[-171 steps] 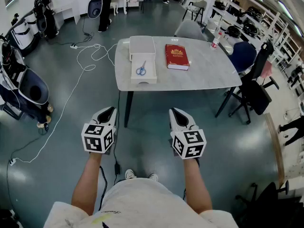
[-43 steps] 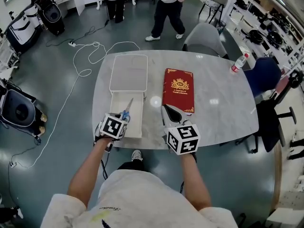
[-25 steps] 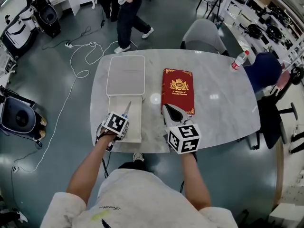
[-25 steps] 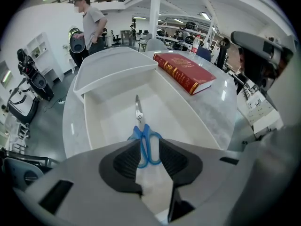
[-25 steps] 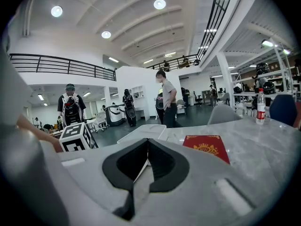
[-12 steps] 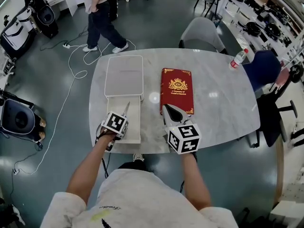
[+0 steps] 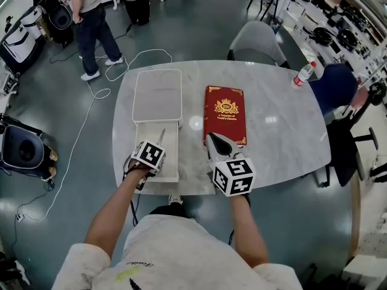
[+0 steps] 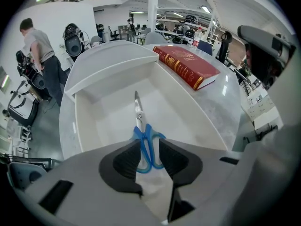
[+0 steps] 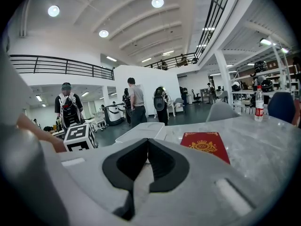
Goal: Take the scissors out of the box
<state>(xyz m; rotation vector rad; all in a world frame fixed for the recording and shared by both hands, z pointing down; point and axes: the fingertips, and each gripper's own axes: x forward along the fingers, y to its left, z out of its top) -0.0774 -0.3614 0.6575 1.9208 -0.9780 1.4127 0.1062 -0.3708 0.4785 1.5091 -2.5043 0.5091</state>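
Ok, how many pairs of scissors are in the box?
1. The blue-handled scissors lie in the open white box, handles between the open jaws of the left gripper. The gripper hides the box's near end.

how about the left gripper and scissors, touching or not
Cannot tell. In the left gripper view the left gripper straddles the scissors with open jaws overlapping the blue handles, but whether they press or hang above isn't shown.

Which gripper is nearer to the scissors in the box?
Left. The left gripper has its open jaws either side of the scissors' blue handles in the box; the right gripper, shut, is outside it by the red book.
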